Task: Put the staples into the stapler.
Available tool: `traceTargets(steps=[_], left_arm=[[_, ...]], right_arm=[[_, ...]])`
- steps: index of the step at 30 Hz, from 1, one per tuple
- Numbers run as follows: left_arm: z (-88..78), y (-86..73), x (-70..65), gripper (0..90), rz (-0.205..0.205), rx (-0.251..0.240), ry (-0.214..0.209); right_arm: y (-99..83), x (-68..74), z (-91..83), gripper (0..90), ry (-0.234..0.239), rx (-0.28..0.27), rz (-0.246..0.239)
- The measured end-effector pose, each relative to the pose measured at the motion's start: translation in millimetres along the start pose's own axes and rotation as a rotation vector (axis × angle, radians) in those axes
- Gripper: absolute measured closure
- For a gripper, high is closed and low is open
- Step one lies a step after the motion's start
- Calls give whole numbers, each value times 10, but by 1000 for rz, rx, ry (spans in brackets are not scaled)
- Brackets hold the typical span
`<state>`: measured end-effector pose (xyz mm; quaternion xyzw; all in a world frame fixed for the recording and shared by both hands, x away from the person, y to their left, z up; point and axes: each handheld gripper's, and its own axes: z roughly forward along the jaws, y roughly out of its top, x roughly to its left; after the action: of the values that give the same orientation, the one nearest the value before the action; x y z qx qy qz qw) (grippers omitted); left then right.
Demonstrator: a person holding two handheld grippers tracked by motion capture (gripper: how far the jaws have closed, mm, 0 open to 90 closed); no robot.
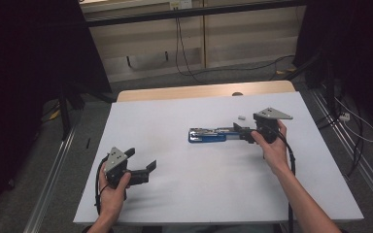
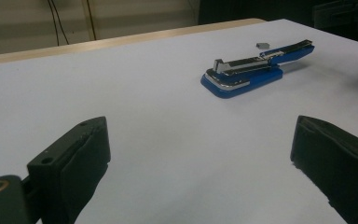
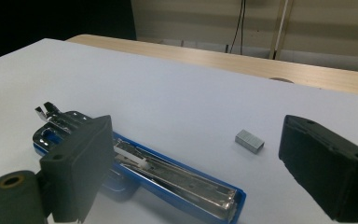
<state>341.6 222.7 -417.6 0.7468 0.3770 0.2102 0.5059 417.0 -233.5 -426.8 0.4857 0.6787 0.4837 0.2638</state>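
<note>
Left hand (image 1: 111,187): gripping its tool near the table's front left, forearm entering from below.
Left gripper (image 1: 145,167): jaws standing wide apart, nothing between them.
Right hand (image 1: 272,145): reaching forward at mid-right.
Right gripper (image 1: 240,132): jaws gaping, pointing leftward.

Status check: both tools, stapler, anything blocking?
Left tool open, holding nothing. Right tool open at the flipped-open blue stapler. Block of staples loose beside it. Nothing blocking.
</note>
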Motion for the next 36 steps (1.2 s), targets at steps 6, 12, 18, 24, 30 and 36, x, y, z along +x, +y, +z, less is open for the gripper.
traceTargets(steps=[6, 12, 18, 24, 30, 36], left_arm=[[-77, -40, -14, 49, 2, -3, -17], [-107, -27, -35, 49, -10, -24, -10], [-93, -19, -66, 49, -21, -25, 8], [-65, -28, -80, 37, 4, -7, -4], [-68, -42, -38, 36, -10, -4, 9], [-104, -37, -28, 36, -3, -21, 8]], right_arm=[[60, -18, 49, 87, 22, 32, -47], [124, -36, 101, 41, 42, 42, -55], [224, -117, 138, 108, 8, 76, -51], [317, -272, 196, 155, 15, 84, -61], [408, -417, 310, 144, 42, 136, -70], [414, -486, 470, 121, 39, 209, -94]])
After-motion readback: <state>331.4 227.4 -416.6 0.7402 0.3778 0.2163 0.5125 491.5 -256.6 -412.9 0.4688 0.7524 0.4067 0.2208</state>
